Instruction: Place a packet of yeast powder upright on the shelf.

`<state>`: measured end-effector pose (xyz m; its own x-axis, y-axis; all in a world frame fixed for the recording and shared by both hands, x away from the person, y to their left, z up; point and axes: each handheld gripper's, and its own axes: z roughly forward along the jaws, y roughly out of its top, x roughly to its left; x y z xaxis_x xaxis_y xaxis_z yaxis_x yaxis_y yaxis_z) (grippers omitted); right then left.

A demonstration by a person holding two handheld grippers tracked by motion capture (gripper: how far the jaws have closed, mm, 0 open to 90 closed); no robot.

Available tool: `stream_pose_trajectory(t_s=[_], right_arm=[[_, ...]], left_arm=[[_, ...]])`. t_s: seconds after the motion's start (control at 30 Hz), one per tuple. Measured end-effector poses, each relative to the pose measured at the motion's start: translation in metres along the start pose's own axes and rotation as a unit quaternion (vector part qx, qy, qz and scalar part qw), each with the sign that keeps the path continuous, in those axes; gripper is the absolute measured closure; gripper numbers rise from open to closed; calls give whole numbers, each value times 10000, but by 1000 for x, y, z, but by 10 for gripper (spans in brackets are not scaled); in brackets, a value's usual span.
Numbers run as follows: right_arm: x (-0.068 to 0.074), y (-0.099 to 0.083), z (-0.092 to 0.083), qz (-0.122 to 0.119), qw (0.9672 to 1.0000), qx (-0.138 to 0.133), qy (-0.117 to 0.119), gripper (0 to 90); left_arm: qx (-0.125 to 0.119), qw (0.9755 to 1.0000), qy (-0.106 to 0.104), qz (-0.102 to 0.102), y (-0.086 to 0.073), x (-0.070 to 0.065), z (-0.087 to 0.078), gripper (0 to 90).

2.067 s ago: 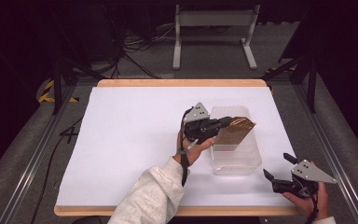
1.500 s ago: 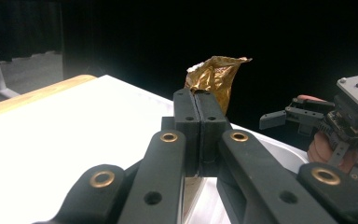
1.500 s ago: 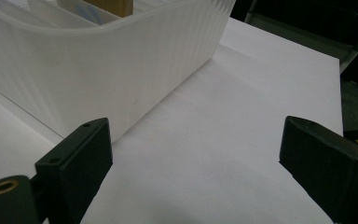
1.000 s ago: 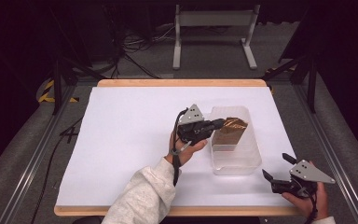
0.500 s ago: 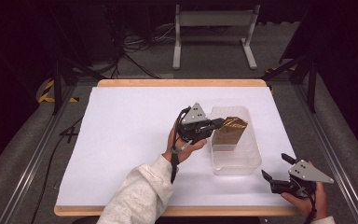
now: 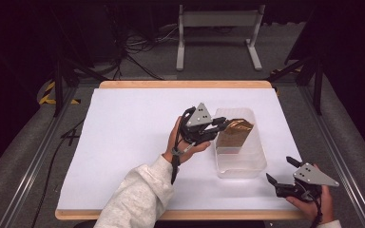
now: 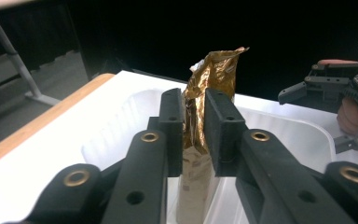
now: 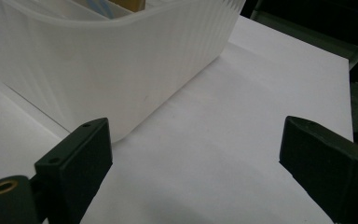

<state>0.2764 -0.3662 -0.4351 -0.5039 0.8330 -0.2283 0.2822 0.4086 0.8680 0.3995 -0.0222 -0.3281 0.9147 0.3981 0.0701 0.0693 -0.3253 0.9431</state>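
A brown packet with a crumpled gold top (image 6: 235, 133) stands upright inside a clear plastic tub (image 6: 241, 164) right of the table's middle. My left gripper (image 6: 223, 124) is shut on the packet's gold neck from the tub's left side. In the left gripper view the two pads pinch the gold foil packet (image 7: 212, 77) above the tub (image 7: 116, 121). My right gripper (image 6: 279, 171) rests open near the table's front right corner, jaws wide apart, with nothing between them. Its own view shows the tub's ribbed wall (image 8: 102, 65) just ahead of the left jaw.
A white sheet (image 6: 128, 128) covers the wooden table (image 6: 185, 84). Dark floor, cables and a metal stand (image 6: 218, 28) lie beyond the far edge. In the left gripper view the other hand and its gripper (image 7: 335, 88) appear at the far right.
My left gripper has drawn slightly left and toward the person, with the packet held in the tub. The right gripper has barely moved.
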Motion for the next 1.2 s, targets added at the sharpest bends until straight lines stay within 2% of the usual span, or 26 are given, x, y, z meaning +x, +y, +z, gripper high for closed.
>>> stream_pose_trajectory(t_s=[0.03,0.23,0.27,0.37,0.47,0.57,0.67,0.77,1.0,1.07,1.2], right_arm=[[0,0,0,-17,10000,7,5,97],[0,0,1,-27,10000,8,29,97],[0,0,1,-27,10000,8,29,97],[1,0,1,-35,10000,35,2,98],[1,0,1,-46,10000,37,15,97],[1,0,1,-46,10000,39,21,97],[1,0,1,-33,10000,38,16,97],[1,0,1,-51,10000,36,16,98],[1,1,2,-63,10000,45,15,97],[2,1,2,-54,10000,50,25,98],[2,0,2,-49,10000,54,17,98]], left_arm=[[30,9999,115,76,2,0,-2,731],[147,9989,215,391,9,-1,-15,666],[147,9989,215,391,9,-1,-15,653],[248,9977,365,521,10,-2,-21,603],[255,9976,393,516,9,-2,-27,586],[335,9960,585,581,8,-3,-33,482],[401,9950,624,668,6,-3,-39,440],[472,9936,697,753,1,-2,-48,415],[671,9911,834,785,-11,3,-62,359],[781,9890,928,842,-16,4,-67,336],[846,9879,1024,803,-23,7,-78,285]])
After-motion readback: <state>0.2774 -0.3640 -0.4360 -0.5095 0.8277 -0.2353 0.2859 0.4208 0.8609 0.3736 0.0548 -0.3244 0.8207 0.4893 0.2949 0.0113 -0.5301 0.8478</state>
